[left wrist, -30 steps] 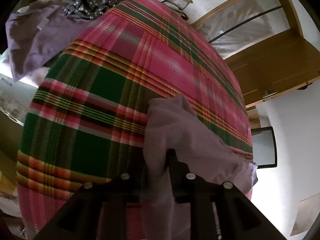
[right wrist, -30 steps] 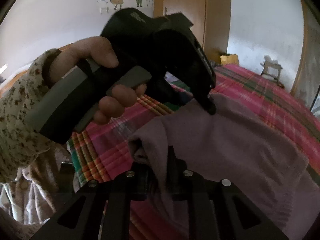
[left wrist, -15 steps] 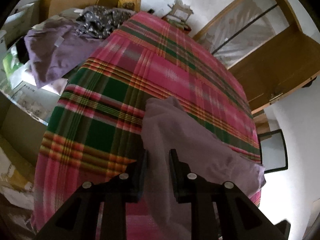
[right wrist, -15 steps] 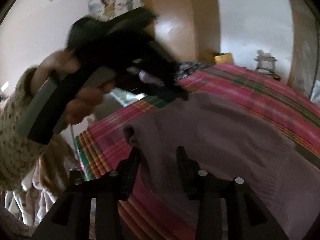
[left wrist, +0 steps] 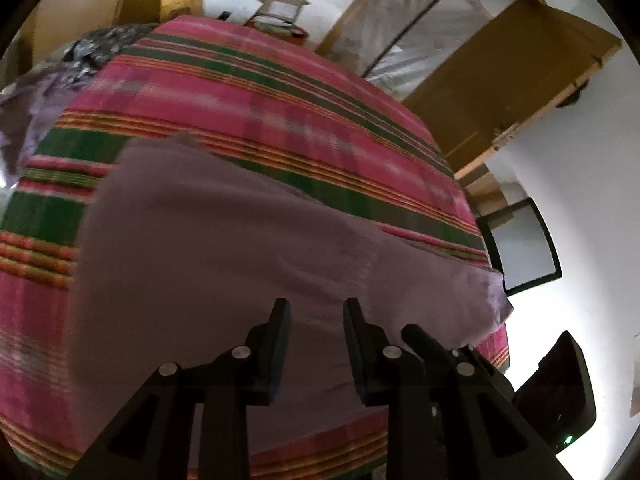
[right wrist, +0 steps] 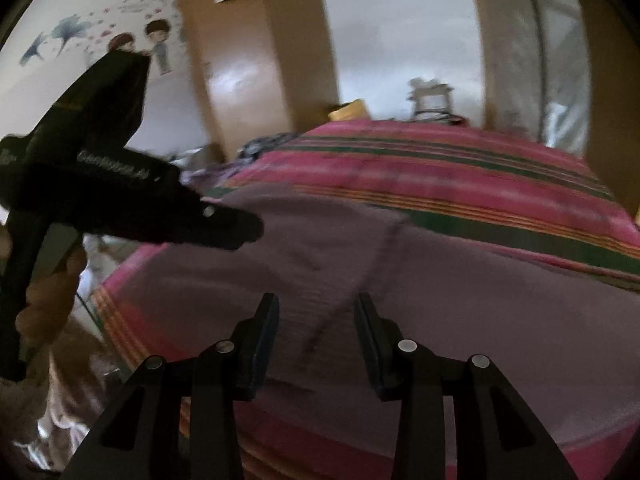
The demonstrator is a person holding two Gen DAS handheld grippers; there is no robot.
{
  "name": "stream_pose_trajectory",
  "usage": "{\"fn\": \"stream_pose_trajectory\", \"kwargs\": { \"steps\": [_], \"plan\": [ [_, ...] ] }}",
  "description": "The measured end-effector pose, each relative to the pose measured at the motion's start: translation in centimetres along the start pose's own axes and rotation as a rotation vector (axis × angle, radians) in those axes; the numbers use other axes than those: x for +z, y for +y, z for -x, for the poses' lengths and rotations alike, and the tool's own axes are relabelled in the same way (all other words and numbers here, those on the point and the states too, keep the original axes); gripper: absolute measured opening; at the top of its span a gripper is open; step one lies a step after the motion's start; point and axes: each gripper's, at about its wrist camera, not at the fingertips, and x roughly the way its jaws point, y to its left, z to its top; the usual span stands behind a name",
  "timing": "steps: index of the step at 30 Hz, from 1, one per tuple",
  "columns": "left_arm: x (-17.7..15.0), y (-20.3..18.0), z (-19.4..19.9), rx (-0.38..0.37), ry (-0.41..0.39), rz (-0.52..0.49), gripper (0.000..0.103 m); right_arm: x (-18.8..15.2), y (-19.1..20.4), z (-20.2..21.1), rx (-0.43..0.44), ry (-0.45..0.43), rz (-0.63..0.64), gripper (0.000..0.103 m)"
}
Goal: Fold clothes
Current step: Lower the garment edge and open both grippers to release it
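Dim room, motion blur, fisheye-warped edges, black corners.

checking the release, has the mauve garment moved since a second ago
Yes. The mauve garment was pinched and bunched between the left gripper's fingers; now it lies spread flat, covering more of the plaid bedspread.

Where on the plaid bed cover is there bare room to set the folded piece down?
Bare plaid cover runs beyond the mauve garment, between its far edge and the bed's far end by the wardrobe. A narrow strip shows near the bed's front edge. The far left corner is crowded by a dark floral garment and a purple garment.
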Motion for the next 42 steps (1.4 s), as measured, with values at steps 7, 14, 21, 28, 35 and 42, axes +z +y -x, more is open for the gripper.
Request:
{"fn": "stream_pose_trajectory", "kwargs": {
  "steps": [7, 14, 21, 28, 35, 42],
  "plan": [
    [-0.6, -4.1, -3.1, -0.054, 0.049, -0.066, 0.028, -1.8, -6.9, 1.5, -0.196, 0.004, -0.135, 0.041],
    [-1.2, -6.9, -6.9, -0.086, 0.135, -0.109, 0.028, -4.3, -10.6, 3.9, -0.34, 0.032, -0.155, 0.041],
    [-2.0, -9.8, -9.2, -0.097, 0.151, -0.15, 0.029, -6.6, -12.3, 7.3, -0.419, 0.022, -0.123, 0.041],
    [-3.3, -13.2, -11.1, -0.064, 0.158, -0.264, 0.029, -8.2, -14.3, 9.7, -0.47, 0.002, -0.129, 0.047],
    [-4.0, -15.8, -12.2, -0.046, 0.133, -0.363, 0.029, -9.1, -17.5, 12.5, -0.573, -0.044, -0.216, 0.057],
    [-4.4, -17.8, -13.2, -0.039, 0.132, -0.409, 0.029, -8.4, -19.7, 12.4, -0.602, -0.07, -0.224, 0.057]
  ]
}}
